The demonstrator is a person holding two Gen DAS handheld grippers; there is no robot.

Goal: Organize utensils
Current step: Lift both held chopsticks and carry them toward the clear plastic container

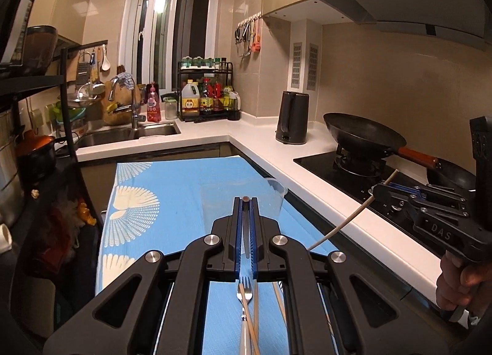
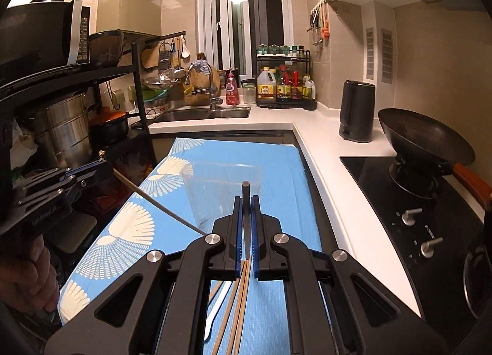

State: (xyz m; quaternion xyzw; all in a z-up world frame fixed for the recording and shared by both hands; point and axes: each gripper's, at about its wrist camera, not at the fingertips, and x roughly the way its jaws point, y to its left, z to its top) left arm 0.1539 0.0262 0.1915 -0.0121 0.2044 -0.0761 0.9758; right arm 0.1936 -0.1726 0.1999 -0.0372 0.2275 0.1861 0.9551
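- Left wrist view: the left hand-held gripper [image 1: 246, 201] is pointing over the blue patterned cloth [image 1: 172, 195] covering the tabletop, its blue-padded jaws clamping together on a thin rod-like utensil [image 1: 245, 199] whose round end is showing at the fingertips; what kind of utensil it is cannot be told.
- Left wrist view: a clear plastic cup [image 1: 275, 198] is standing on the cloth just beyond the fingertips.
- Left wrist view: a fork [image 1: 244, 290] and loose chopsticks [image 1: 255, 309] are lying on the cloth below the gripper body.
- Left wrist view: at the right, the right hand-held gripper [image 1: 377, 192] is gripping a pale chopstick [image 1: 347, 222], held slanting over the white counter edge; a hand [image 1: 458, 284] is wrapping its handle.
- Left wrist view: a black wok [image 1: 363, 136] is sitting on the hob and a dark kettle [image 1: 292, 118] is standing on the counter.
- Right wrist view: the right hand-held gripper [image 2: 246, 198] is closing its jaws on a thin stick [image 2: 245, 192], its round end showing just in front of the clear plastic cup [image 2: 221, 189].
- Right wrist view: several chopsticks [image 2: 236, 302] and a white utensil handle [image 2: 220, 302] are lying on the blue cloth [image 2: 276, 170] beneath the gripper.
- Right wrist view: at the left, the left hand-held gripper [image 2: 106, 169] is holding a long thin stick [image 2: 160, 205] slanting down toward the cup's base.
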